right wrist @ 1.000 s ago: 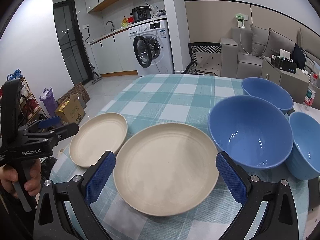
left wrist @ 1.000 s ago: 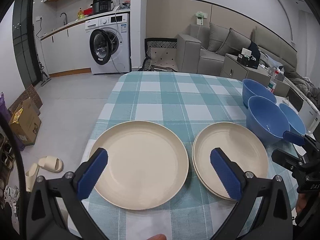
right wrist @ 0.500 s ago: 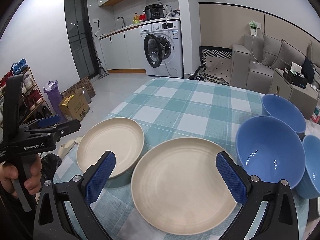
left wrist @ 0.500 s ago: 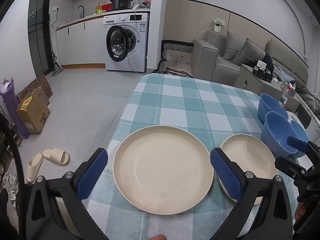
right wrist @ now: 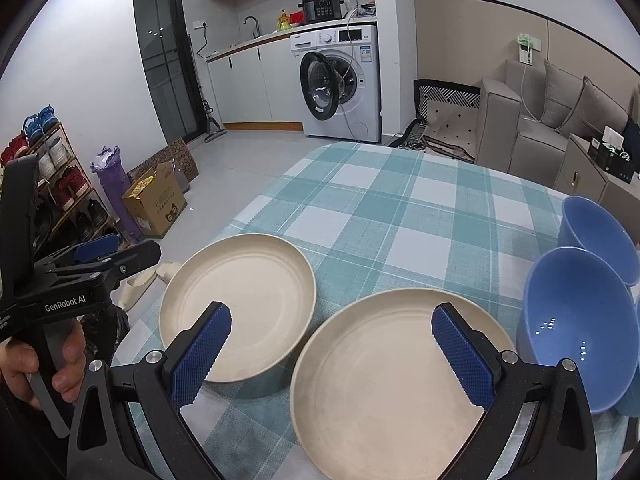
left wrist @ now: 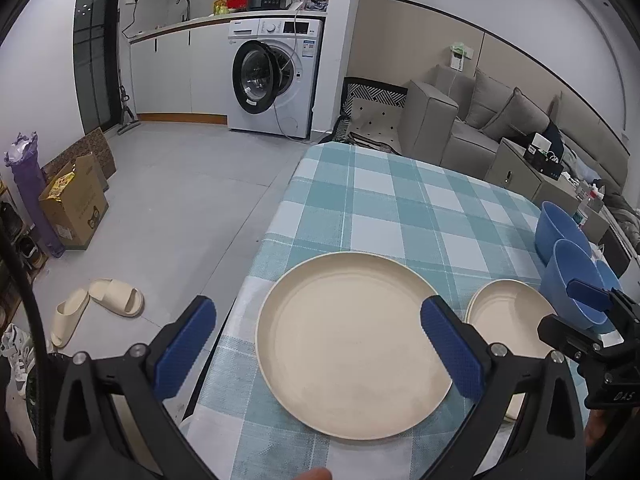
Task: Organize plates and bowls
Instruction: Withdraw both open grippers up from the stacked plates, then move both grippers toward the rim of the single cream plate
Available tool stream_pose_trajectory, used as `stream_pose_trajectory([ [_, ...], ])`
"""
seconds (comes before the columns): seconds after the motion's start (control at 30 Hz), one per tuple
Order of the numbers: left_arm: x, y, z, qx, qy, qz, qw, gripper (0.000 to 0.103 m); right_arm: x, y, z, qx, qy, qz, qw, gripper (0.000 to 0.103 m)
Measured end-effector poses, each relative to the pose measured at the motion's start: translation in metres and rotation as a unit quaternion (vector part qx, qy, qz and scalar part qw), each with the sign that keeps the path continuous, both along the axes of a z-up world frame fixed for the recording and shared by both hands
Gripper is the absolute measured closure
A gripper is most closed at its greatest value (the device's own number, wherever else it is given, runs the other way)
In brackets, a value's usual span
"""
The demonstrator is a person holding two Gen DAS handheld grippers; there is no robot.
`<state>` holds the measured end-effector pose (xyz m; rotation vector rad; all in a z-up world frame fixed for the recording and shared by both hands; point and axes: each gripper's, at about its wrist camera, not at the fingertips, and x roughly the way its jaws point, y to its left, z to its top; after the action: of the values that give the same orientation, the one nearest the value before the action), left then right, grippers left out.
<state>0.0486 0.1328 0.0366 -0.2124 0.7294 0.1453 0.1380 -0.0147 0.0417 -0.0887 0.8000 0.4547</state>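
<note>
Plates, two round cream ones [right wrist: 240, 304] [right wrist: 396, 376], lie side by side on the checked tabletop [right wrist: 400, 216] beside blue bowls [right wrist: 580, 336]. Both grippers [left wrist: 316, 352] [right wrist: 332, 352] hover with jaws wide, empty; next, likely grip one rim to stack.

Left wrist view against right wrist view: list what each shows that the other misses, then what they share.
Only the left view: the slippers on the floor in full, and the right tongs at the frame's right edge. Only the right view: the shoe rack, and the hand holding the left tongs. Both: two cream plates, blue bowls, checked cloth, washing machine, sofa.
</note>
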Motion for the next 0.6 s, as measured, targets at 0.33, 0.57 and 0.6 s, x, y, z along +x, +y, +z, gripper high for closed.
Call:
stream_pose_trajectory([
  [0.33,0.010,0.015,-0.019,-0.007,0.026,0.015,0.9995,0.000,0.021,0.029,-0.024,-0.020,0.025,0.019,0.999,0.001],
  [0.57,0.016,0.020,-0.032,-0.005,0.043,0.019,0.9989,0.000,0.031,0.045,-0.039,-0.031,0.038,0.030,0.998,0.001],
  [0.6,0.017,0.021,-0.034,-0.005,0.046,0.020,0.9987,0.000,0.031,0.046,-0.041,-0.033,0.041,0.030,0.998,0.001],
])
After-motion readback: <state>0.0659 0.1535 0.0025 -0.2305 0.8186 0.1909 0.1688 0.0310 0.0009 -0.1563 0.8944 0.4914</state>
